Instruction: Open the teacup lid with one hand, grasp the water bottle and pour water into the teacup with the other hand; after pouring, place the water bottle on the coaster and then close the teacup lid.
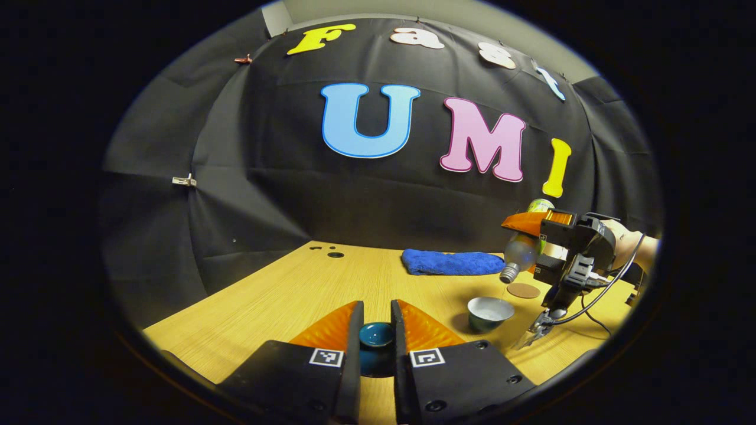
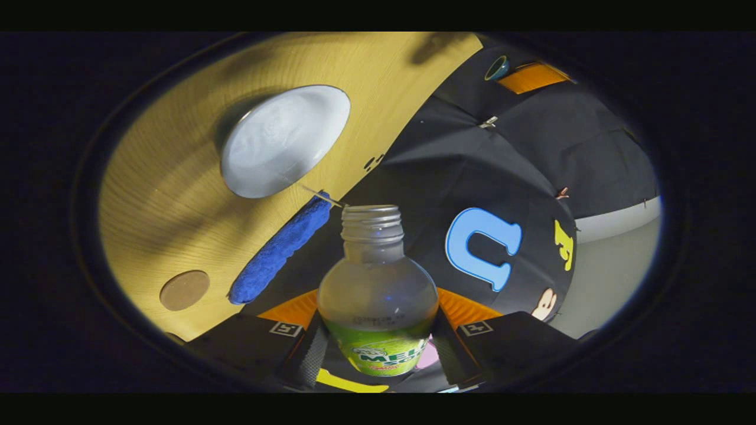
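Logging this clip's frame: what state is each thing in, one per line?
Teacup: uncovered, upright on the table, liquid inside.
Teacup lid: off the cup, held between the left gripper's jaws.
Water bottle: uncapped, tilted mouth-down over the teacup, a thin stream leaving it, clamped in the right gripper.
Coaster: bare, beside the teacup.
Blue towel: folded, lying flat.

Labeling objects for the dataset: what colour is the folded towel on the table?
Blue. The towel shows best in the left gripper view.

Dim booth, heavy fisheye edge distortion.
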`<act>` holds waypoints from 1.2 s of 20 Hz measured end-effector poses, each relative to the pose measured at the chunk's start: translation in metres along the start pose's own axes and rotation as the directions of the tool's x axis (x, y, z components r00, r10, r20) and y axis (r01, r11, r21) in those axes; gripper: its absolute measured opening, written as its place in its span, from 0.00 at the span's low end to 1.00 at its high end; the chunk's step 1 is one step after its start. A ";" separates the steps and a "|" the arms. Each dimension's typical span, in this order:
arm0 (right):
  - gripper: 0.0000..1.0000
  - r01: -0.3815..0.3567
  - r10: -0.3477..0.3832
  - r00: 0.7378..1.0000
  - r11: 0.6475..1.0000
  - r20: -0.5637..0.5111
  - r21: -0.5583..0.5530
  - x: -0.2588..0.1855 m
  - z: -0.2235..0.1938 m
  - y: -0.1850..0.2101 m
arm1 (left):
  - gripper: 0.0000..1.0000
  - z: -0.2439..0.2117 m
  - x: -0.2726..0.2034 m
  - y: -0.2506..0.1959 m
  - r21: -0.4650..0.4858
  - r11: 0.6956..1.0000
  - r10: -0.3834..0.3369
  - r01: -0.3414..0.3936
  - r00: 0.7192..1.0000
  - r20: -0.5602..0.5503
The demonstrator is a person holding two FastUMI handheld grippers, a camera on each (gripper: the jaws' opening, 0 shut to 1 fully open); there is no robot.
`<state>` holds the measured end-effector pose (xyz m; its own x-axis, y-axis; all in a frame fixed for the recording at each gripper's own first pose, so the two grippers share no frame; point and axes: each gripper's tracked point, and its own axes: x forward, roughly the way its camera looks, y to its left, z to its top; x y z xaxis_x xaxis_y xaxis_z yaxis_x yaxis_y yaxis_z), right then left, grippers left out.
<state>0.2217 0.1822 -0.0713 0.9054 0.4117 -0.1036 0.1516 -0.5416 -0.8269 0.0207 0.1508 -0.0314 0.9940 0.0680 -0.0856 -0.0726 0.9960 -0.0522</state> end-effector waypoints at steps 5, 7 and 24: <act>0.81 -0.002 0.003 1.000 0.999 -0.004 0.051 -0.002 0.001 0.000 | 0.27 0.005 -0.003 -0.007 0.013 1.000 -0.008 0.008 1.000 0.010; 0.81 -0.012 0.013 1.000 0.994 -0.008 0.109 -0.002 -0.001 0.002 | 0.27 0.003 -0.001 -0.007 0.004 1.000 -0.006 0.006 1.000 0.003; 0.81 -0.063 0.248 0.968 0.375 -0.034 0.925 -0.030 -0.043 0.061 | 0.27 0.007 -0.014 -0.018 0.011 1.000 0.015 -0.015 1.000 -0.009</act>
<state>0.2213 0.1054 -0.0944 0.9278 0.2388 -0.2867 -0.3673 0.4486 -0.8148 0.0083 0.1328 -0.0226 0.9920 0.0821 -0.0957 -0.0862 0.9955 -0.0396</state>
